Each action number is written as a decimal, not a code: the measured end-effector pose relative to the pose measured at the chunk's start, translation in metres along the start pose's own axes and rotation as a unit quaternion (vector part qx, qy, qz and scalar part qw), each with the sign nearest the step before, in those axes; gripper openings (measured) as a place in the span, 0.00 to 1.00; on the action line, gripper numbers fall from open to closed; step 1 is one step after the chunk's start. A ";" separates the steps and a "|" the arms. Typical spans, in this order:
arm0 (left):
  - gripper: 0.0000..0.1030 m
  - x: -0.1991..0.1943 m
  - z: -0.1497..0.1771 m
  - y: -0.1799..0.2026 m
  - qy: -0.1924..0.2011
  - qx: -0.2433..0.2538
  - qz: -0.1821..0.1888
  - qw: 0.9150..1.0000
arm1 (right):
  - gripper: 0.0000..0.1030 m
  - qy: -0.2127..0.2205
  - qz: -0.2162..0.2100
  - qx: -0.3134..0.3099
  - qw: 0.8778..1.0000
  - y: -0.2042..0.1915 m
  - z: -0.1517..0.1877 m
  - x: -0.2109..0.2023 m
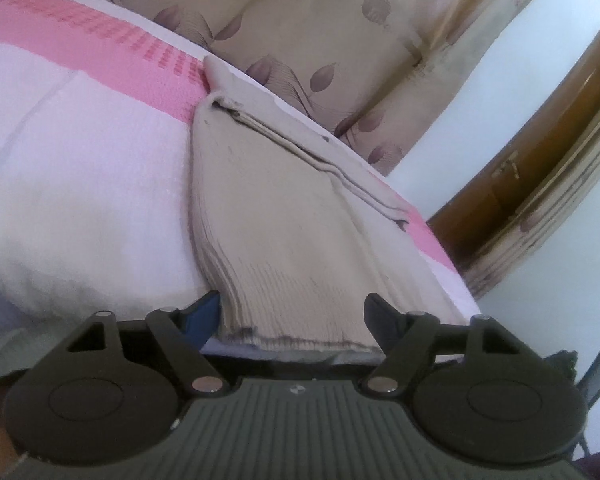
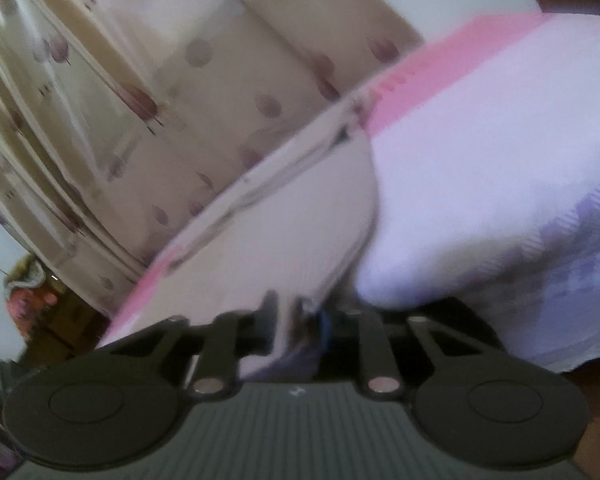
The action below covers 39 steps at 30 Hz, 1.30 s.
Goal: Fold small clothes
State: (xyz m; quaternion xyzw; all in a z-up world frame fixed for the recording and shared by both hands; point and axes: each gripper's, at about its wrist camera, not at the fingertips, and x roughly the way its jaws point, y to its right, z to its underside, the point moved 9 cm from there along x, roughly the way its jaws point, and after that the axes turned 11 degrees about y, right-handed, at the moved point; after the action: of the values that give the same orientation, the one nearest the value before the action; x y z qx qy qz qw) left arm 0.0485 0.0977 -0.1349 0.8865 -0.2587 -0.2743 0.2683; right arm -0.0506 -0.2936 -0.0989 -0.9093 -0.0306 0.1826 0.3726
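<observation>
Beige garment (image 1: 284,216) lies on the pink-white bedspread (image 1: 80,168).
Left gripper (image 1: 292,312) is wide at its hem; right gripper (image 2: 288,312) pinches the garment edge narrowly.

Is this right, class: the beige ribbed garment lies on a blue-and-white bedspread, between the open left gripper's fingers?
Not quite. The left wrist view shows the bedspread is pink and white. The beige ribbed garment does lie between the open left gripper fingers.

2 wrist views, low and close over bed (image 1: 80,152), facing curtain (image 1: 320,20), both sharing garment (image 1: 280,220)
</observation>
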 end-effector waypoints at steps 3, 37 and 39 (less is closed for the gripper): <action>0.89 0.003 0.001 0.003 -0.002 -0.004 0.011 1.000 | 0.19 -0.002 0.001 0.003 1.000 0.001 -0.004 0.006; 0.03 0.042 0.011 0.015 -0.025 -0.006 -0.006 1.000 | 0.09 -0.002 -0.003 0.159 0.987 0.026 0.008 0.032; 0.03 0.042 0.011 0.016 -0.017 -0.008 -0.012 1.000 | 0.09 -0.002 0.007 0.138 0.990 0.021 0.008 0.033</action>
State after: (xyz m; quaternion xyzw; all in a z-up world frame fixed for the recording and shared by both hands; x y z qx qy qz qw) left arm 0.0667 0.0566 -0.1479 0.8825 -0.2506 -0.2948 0.2674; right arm -0.0243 -0.2975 -0.1286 -0.8491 0.0006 0.1896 0.4930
